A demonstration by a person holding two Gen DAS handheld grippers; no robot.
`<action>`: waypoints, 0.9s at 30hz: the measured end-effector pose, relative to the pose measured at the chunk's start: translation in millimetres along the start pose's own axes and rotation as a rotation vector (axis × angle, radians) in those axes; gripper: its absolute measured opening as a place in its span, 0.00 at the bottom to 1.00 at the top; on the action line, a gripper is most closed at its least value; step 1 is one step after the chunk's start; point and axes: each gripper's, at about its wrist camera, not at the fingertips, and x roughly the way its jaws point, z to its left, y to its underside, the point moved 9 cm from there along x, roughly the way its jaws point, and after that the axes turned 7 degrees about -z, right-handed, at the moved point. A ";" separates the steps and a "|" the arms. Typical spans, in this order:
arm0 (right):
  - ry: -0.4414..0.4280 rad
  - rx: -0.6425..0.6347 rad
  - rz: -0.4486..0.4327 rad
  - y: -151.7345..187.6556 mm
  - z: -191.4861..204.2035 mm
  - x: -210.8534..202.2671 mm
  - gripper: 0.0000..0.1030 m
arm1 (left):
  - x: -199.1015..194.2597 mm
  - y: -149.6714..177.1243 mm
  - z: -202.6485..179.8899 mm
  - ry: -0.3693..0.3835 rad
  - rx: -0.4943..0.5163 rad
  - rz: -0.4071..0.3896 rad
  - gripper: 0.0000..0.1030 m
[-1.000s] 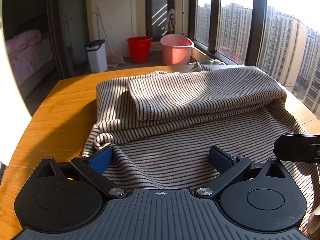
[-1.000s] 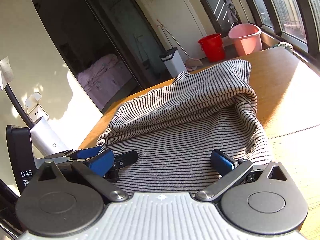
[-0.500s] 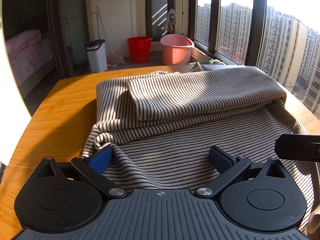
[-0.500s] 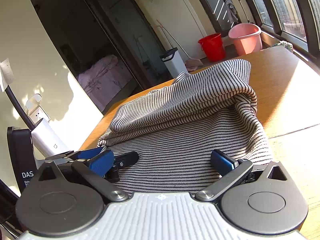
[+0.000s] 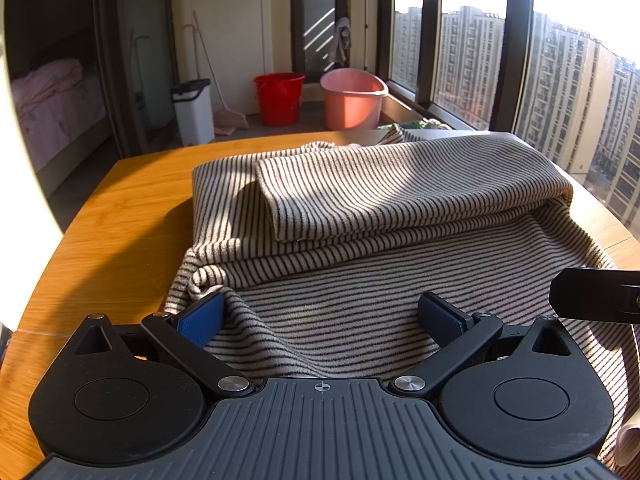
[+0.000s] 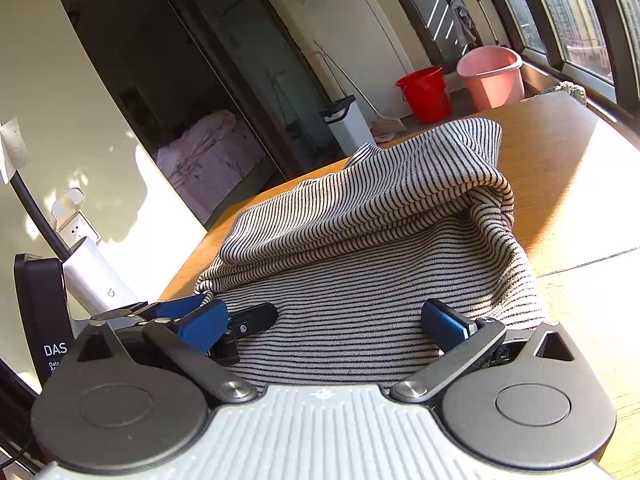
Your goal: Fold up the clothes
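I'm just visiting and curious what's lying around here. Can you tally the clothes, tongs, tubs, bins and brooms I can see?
Striped garment on the wooden table: 1
Tongs, left tongs and right tongs, both open: 2
Buckets and tubs, red bucket and pink tub: 2
White bin: 1
Broom: 1
Total: 7

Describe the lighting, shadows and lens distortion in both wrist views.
Left wrist view: low sun through the windows blows out the sky and stripes the striped garment with light and shadow; the frame edges bow. Right wrist view: glare whitens the table at right, dappled sun patches mark the wall, and the doorway curves strongly.
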 end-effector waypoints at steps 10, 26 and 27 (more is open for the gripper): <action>-0.016 0.031 -0.018 0.2 -2.7 -3.2 1.00 | 3.2 -2.7 0.5 0.001 -0.004 0.000 1.00; -0.010 0.017 -0.013 1.9 0.3 -3.6 1.00 | 6.8 -5.8 0.9 0.039 0.018 0.003 1.00; -0.013 0.013 -0.009 2.1 0.7 -3.5 1.00 | 6.2 -5.5 3.2 0.062 0.019 0.005 1.00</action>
